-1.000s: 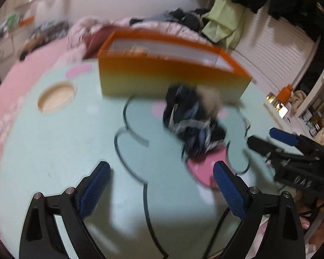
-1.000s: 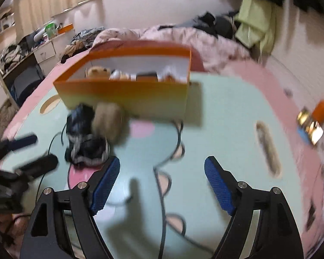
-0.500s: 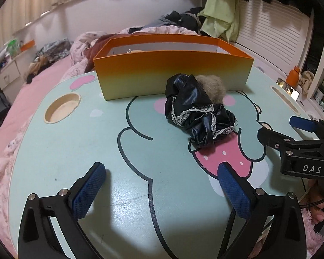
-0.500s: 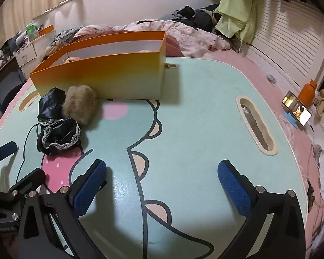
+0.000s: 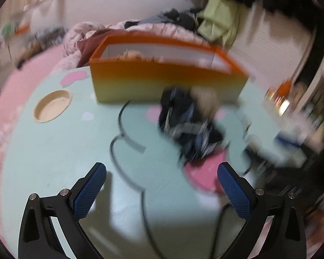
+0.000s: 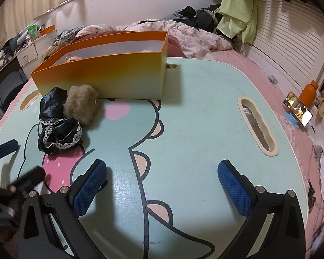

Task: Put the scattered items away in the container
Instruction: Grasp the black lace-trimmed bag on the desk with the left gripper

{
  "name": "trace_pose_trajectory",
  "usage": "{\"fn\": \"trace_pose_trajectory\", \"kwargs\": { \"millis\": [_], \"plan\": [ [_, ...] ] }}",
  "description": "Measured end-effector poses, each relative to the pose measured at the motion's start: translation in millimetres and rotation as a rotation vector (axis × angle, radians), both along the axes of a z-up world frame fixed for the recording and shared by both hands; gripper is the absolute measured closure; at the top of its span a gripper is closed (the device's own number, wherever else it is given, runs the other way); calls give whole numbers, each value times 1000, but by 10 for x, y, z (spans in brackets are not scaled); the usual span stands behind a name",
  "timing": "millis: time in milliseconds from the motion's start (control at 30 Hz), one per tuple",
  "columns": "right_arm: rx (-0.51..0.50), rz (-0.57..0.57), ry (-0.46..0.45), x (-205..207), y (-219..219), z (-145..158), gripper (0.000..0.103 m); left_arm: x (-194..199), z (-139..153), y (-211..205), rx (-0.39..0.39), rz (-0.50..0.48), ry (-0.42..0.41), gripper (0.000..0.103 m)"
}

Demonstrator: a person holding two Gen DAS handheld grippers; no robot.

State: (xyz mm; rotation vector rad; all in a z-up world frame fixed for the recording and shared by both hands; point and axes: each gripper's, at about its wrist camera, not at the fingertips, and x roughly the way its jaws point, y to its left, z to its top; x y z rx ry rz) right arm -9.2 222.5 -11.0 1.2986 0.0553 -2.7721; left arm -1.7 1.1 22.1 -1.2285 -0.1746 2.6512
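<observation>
Since the earlier frame, only the right gripper [image 6: 162, 172] has widened; both it and the left gripper [image 5: 162, 173] are gaping empty, facing black lace garment [image 6: 58, 133] beside orange box [image 6: 101, 79].

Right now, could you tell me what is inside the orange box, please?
Over the box rim, a tan item and something pale show. The near wall hides the rest.

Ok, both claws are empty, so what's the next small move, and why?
Probably reach the left claw forward to the black lace-trimmed cloth. It and the furry brown pouch lie on the table outside the orange box, and the left claw, open, is nearer.
</observation>
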Motion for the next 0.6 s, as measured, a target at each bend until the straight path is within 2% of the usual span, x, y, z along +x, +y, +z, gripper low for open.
{"fn": "trace_pose_trajectory", "kwargs": {
  "millis": [67, 167, 200, 267, 333, 433, 500, 533, 600],
  "plan": [
    [0, 1, 0, -4, -2, -1, 0, -77, 173, -2, 33, 12, 40, 1],
    [0, 1, 0, -8, 2, 1, 0, -234, 342, 132, -14, -13, 93, 9],
    [-1, 2, 0, -21, 7, 0, 0, -305, 347, 181, -31, -17, 96, 15],
    [-2, 4, 0, -23, 4, 0, 0, -463, 296, 248, -63, -6, 85, 24],
    [-2, 6, 0, -35, 10, 0, 0, -596, 180, 258, -94, 29, 57, 38],
    [-3, 9, 1, -42, 16, 1, 0, -663, -123, 218, -80, 14, -20, 45],
    [2, 12, 1, -45, 10, -6, 0, -591, -125, 220, -115, 5, 5, 57],
    [2, 17, 3, -39, -1, -4, 0, -540, -121, 236, -127, -12, 19, 66],
    [-3, 25, 3, -50, -3, -1, 0, -488, -126, 222, -108, -29, 21, 75]
  ]
}}
